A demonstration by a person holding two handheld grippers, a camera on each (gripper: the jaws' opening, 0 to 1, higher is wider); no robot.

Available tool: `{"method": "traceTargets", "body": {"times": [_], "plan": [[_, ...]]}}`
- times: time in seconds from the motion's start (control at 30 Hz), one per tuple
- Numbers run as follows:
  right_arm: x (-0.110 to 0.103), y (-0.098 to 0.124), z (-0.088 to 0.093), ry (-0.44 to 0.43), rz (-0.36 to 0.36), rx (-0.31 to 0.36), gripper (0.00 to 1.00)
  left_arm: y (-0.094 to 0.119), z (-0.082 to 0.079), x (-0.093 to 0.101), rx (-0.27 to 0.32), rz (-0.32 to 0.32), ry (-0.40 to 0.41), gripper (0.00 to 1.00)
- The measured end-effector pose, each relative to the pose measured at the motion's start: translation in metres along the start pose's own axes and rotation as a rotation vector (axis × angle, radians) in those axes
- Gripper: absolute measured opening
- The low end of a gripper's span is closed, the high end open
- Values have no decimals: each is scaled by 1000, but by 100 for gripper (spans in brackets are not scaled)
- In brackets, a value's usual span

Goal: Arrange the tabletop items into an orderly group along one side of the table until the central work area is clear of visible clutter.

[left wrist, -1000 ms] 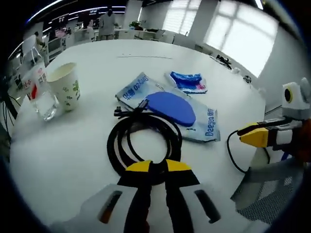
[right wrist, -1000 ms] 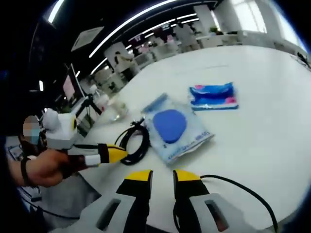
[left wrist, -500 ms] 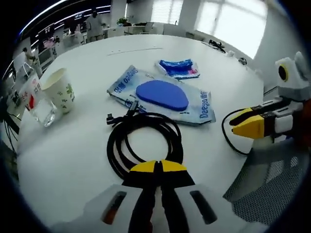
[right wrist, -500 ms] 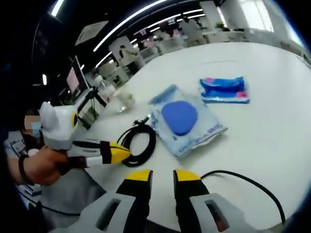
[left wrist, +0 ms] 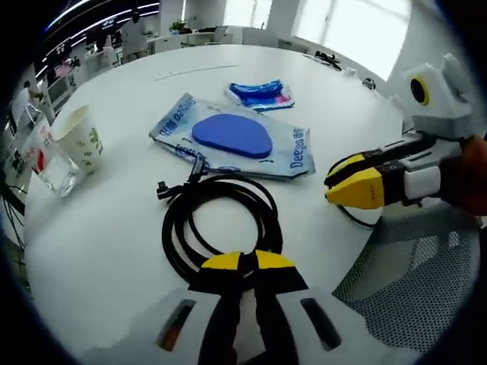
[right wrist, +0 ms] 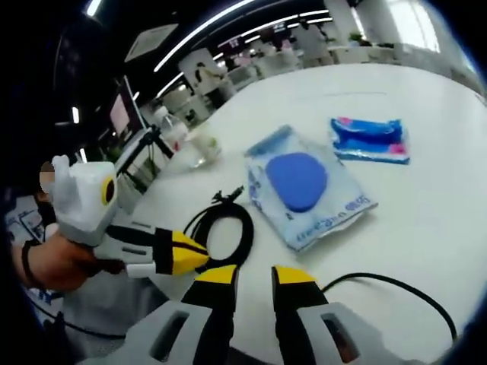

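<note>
In the left gripper view the left gripper (left wrist: 242, 262) is sitting at the near edge of the white table (left wrist: 114, 236), its yellow-tipped jaws pressed together on the near loop of the coiled black cable (left wrist: 219, 225). Just beyond the coil a clear packet with a blue oval pad (left wrist: 232, 135) is lying flat, and farther off a small blue-and-pink packet (left wrist: 260, 94) is resting on the tabletop. At far left a paper cup (left wrist: 77, 140) is standing upright beside a clear glass (left wrist: 53, 169) — the two are close together. The right gripper (left wrist: 358, 182) is reaching in from the right over the table edge; in its own view its jaws are standing apart, gripping nothing, with a second black cable (right wrist: 396, 293) trailing past to their right.
</note>
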State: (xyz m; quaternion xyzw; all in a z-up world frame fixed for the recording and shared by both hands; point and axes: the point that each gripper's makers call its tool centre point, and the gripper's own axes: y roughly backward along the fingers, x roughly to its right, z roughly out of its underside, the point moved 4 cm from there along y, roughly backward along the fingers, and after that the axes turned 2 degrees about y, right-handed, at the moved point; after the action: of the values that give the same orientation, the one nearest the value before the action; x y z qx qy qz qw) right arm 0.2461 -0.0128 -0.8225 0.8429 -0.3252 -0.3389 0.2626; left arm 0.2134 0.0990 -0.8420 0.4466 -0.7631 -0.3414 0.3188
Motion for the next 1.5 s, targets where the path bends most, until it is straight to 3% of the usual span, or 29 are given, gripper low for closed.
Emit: {"method": "traceTargets", "body": {"times": [0.3,0.43,0.67,0.83,1.23,1.5], "plan": [[-7,-8,1,16,-25,-17,16,2,3,6,-14,42,-3,2],[-8,-10,0,15,-32,-24,16,11,0,3,25,40,15,5],[-14,-17,-3,23,-50,-40,16,22,-1,-23,136,-53,121,8],[-17,-19,-3,25,-60,-49,16,30,0,-35,178,-96,176,8],[-25,-27,-3,-9,-54,-69,16,24,20,-42,170,-97,283,15],[-20,-37,0,-32,-34,-94,16,27,19,-36,178,-78,332,15]]}}
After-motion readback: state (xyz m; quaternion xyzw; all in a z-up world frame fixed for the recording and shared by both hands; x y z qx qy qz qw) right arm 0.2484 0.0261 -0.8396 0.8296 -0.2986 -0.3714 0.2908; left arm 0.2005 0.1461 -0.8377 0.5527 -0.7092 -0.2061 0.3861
